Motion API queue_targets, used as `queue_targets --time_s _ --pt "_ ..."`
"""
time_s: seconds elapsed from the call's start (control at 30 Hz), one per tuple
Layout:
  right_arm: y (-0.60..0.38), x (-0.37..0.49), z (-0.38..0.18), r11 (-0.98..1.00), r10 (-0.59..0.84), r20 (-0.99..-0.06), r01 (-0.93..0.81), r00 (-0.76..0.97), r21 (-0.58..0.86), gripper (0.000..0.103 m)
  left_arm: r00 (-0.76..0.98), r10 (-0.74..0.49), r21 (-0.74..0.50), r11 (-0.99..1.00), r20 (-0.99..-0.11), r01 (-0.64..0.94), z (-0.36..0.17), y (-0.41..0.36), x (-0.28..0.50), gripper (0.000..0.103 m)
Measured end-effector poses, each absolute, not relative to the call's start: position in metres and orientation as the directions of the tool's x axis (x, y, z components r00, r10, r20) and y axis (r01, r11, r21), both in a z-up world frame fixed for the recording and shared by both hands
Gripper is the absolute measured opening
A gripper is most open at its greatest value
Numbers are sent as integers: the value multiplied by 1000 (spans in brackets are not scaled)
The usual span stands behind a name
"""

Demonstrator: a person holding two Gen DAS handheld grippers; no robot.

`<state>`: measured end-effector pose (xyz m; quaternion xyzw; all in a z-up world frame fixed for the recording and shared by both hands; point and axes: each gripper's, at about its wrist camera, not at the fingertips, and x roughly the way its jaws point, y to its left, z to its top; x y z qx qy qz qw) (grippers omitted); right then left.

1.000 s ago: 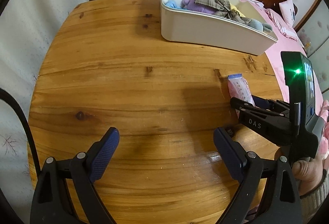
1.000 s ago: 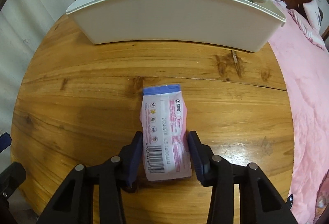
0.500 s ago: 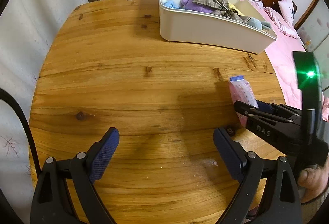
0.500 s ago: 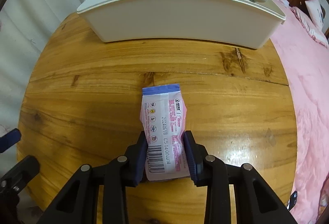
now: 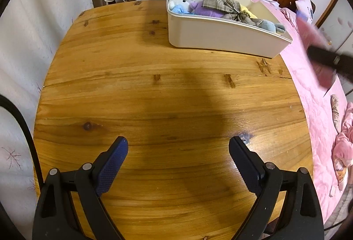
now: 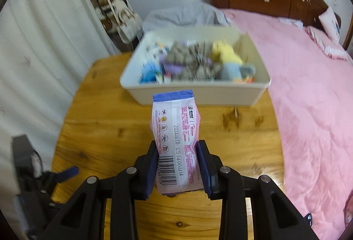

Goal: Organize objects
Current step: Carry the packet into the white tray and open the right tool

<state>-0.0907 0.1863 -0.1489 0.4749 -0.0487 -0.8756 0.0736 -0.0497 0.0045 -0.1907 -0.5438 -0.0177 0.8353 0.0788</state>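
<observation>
My right gripper [image 6: 177, 165] clamps the lower half of a pink tissue pack [image 6: 175, 145], pads pressed on both its sides, the pack held up clear of the wooden table [image 6: 110, 129] with its blue-banded top pointing toward the far bin. My left gripper [image 5: 178, 154] hangs over the near middle of the table with its jaws spread wide and nothing between them. The tabletop around it is bare wood from the near edge out to the rounded left rim, which runs close by a white curtain [image 5: 26, 41]. On the right the table edge meets a pink bedspread [image 6: 308, 96]. At the far right of the table sits the white bin [image 5: 220, 35], with soft toys [image 5: 198, 6] inside. In the right wrist view the bin's contents are blurred. In the left wrist view the pack and my right gripper are only a smear at the right edge.
</observation>
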Motion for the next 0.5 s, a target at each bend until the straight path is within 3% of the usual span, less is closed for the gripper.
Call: queue_targets --time_s 0.5 --pt "196 -153 -53 -994 -107 -750 82 -653 70 35 -464 164 -112 -984 -870 -137 -135 7 -55 94"
